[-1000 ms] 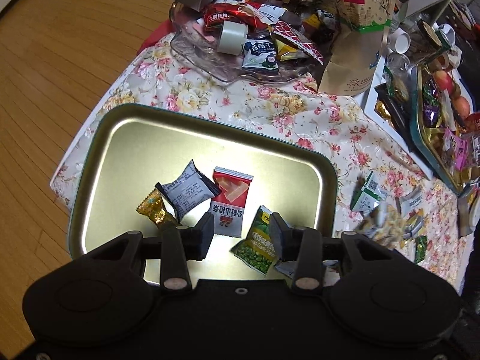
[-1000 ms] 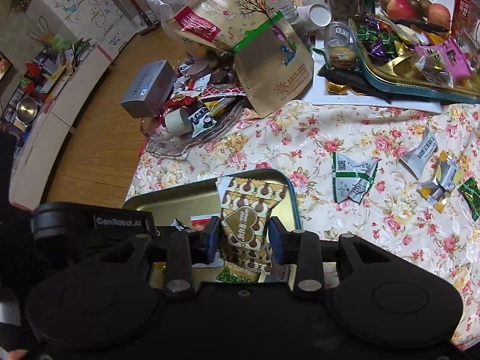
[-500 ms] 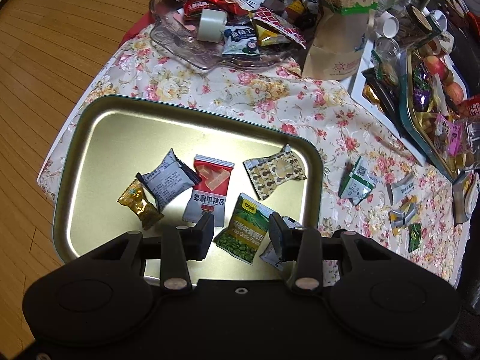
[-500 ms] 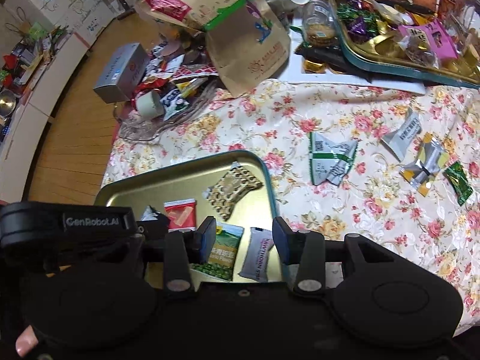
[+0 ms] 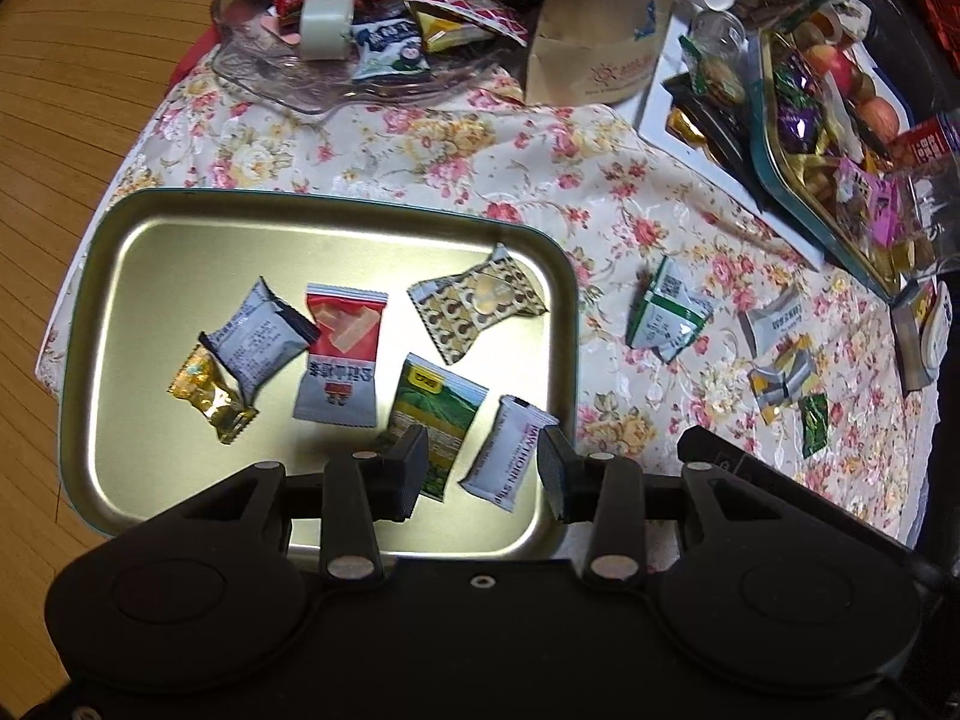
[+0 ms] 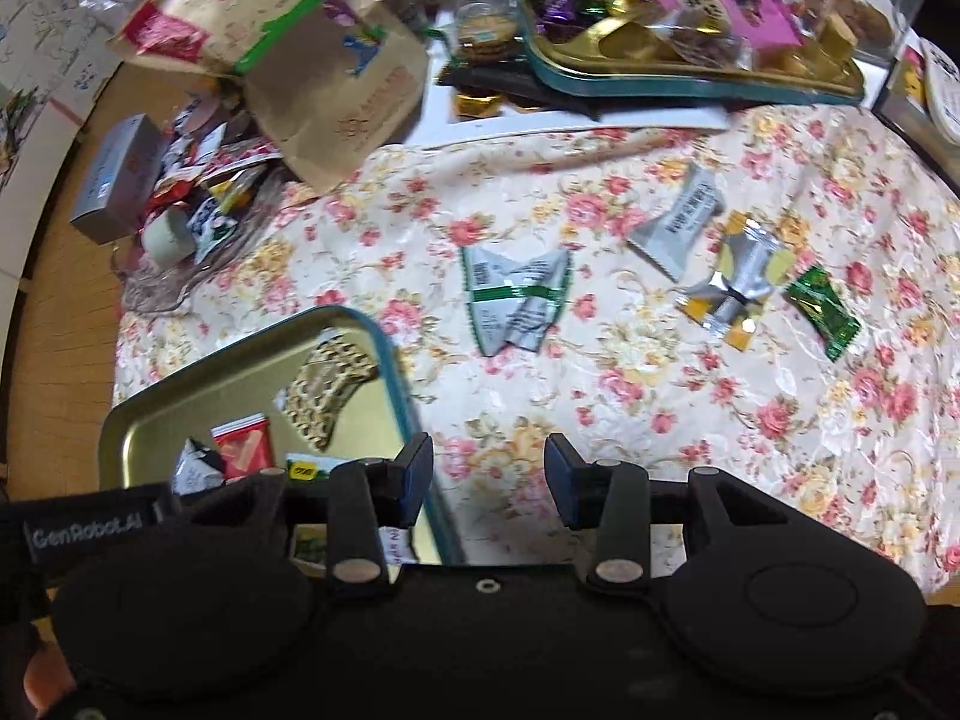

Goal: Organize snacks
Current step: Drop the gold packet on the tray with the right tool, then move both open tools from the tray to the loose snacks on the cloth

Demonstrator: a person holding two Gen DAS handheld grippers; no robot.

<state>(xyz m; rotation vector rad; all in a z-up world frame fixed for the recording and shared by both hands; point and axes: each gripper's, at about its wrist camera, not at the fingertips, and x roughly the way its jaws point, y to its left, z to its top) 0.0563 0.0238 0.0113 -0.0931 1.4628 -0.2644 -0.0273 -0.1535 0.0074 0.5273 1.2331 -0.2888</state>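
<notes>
A gold metal tray point(image 5: 180, 252) point(image 6: 198, 402) lies on the floral tablecloth and holds several snack packets, among them a brown patterned packet point(image 5: 480, 306) point(image 6: 324, 396), a red and white packet point(image 5: 342, 366), a green packet point(image 5: 438, 414) and a white packet point(image 5: 510, 456). My left gripper point(image 5: 483, 465) is open and empty above the tray's near edge. My right gripper point(image 6: 487, 477) is open and empty over the cloth just right of the tray. Loose packets lie on the cloth: a green-striped white one point(image 6: 516, 300) point(image 5: 666, 318), a grey one point(image 6: 678, 222), a silver and yellow one point(image 6: 735, 282), a small green one point(image 6: 822, 312).
A glass dish point(image 5: 270, 72) piled with snacks stands at the far left beside a brown paper bag point(image 6: 336, 78). A teal-rimmed gold tray point(image 6: 690, 75) full of sweets and a white board point(image 5: 666, 114) stand at the back right. Wooden floor point(image 5: 72, 90) lies left of the table.
The right gripper opened and let the brown patterned packet drop onto the tray, then moved right, off the tray and over the cloth. The left gripper drew back slightly.
</notes>
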